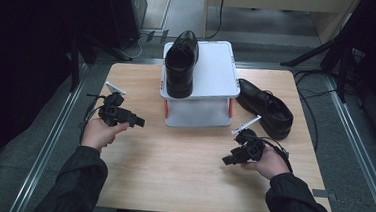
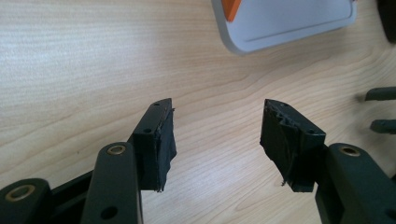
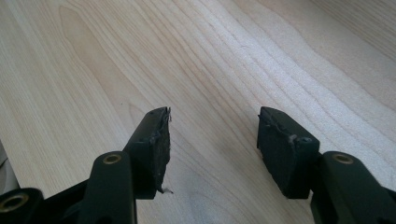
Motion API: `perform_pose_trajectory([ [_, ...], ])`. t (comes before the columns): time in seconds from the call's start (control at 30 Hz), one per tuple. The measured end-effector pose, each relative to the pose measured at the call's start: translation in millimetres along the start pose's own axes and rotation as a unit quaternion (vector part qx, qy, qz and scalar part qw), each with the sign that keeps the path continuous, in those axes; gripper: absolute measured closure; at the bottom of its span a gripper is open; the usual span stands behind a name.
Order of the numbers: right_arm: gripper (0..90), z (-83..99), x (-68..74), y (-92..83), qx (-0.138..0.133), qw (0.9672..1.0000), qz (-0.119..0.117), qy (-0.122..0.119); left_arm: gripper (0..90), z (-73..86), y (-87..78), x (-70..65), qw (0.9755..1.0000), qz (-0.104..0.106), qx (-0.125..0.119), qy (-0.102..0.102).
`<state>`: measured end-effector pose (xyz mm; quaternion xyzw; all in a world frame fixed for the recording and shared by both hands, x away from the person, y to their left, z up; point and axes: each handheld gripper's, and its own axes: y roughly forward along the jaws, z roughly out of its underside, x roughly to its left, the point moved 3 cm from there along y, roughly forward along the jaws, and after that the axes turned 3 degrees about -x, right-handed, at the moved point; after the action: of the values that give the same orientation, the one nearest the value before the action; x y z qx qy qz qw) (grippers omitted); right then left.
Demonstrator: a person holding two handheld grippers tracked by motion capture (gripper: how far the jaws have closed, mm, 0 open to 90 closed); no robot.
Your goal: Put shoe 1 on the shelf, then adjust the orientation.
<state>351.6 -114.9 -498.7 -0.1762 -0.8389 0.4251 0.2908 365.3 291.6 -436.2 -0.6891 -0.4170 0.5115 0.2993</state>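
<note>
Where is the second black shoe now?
In the high view, the second black shoe lies on the table, right of the white rack, beyond the right tongs.

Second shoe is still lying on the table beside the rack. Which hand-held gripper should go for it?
Right, most likely. The right hand-held gripper is open and sits just in front of the shoe on the table; the left hand-held gripper, also open, is across the white rack.

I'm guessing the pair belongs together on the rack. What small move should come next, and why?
Probably bring the right gripper toward the shoe on the table. That shoe lies beside the rack, nearer the right hand, while the other shoe already sits on top. Both grippers are open and empty, the left gripper farther off.
</note>
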Motion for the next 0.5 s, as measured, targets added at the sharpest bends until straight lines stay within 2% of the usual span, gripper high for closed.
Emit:
perform_pose_trajectory([
  [0.13,44.7,0.0,-0.3,-1.0,-0.004,1.0000,0.000,0.001,43.9,8.2,4.7,-0.7,0.9999,0.011,-0.004,0.002],
  [0.27,44.7,-0.2,-0.7,-3.1,-0.011,0.9999,-0.004,0.002,43.5,13.6,7.3,0.0,0.9999,0.008,0.004,0.011],
  [0.33,44.6,0.2,-1.2,-4.2,-0.013,0.9999,-0.005,0.003,43.5,15.2,8.0,0.2,0.9999,0.011,0.001,0.007],
  [0.5,44.7,1.0,-3.7,-6.0,-0.017,0.9998,-0.004,0.009,43.4,18.8,10.5,1.0,0.9998,0.013,-0.001,0.015],
])
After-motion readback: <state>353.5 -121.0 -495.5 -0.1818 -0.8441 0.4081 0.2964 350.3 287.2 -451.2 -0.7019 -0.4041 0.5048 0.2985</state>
